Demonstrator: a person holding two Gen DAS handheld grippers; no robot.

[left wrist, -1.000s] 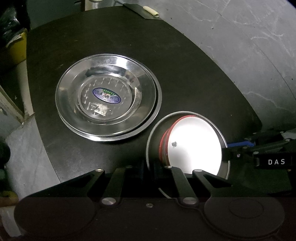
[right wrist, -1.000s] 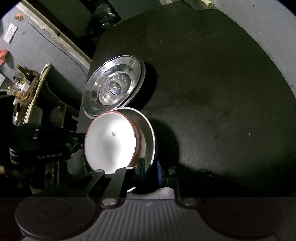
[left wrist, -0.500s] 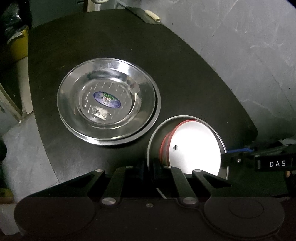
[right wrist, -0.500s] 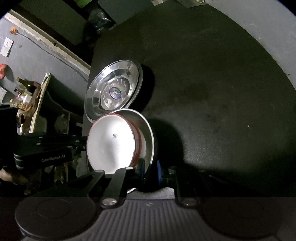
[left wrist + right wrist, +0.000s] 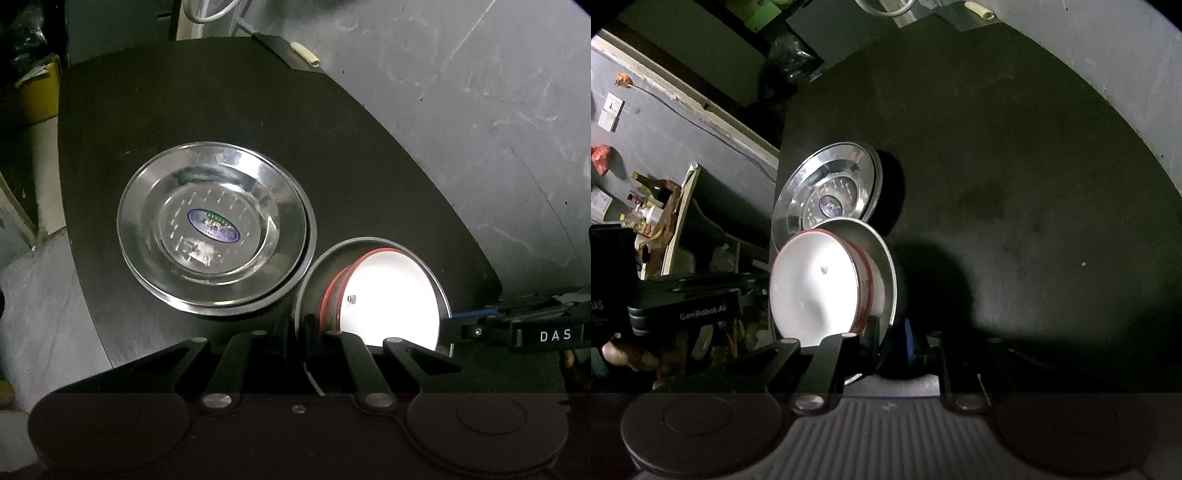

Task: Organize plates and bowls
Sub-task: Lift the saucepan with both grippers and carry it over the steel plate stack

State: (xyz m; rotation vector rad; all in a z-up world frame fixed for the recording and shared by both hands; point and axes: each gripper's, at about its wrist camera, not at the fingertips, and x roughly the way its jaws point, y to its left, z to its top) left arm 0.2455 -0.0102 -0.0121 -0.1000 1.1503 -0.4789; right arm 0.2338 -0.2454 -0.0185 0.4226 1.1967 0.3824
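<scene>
I have a steel bowl pinched by its rim from both sides — my left fingers are closed down to a narrow slot on the near edge of the rim, and my right fingers are closed the same way on the opposite edge. Inside it sits a white bowl with a red rim, nested and tipped with it, so the whole pair hangs in the air between my two hands, above the black tabletop.

What matters next is the stack of steel plates lying flat on the tabletop. From my left fingers it sits ahead and to the left, just beside the bowls; from my right fingers it lies straight ahead, just past the far rim. I judge the bowls would go toward or next to it, levelled first so the white one does not slide out
</scene>
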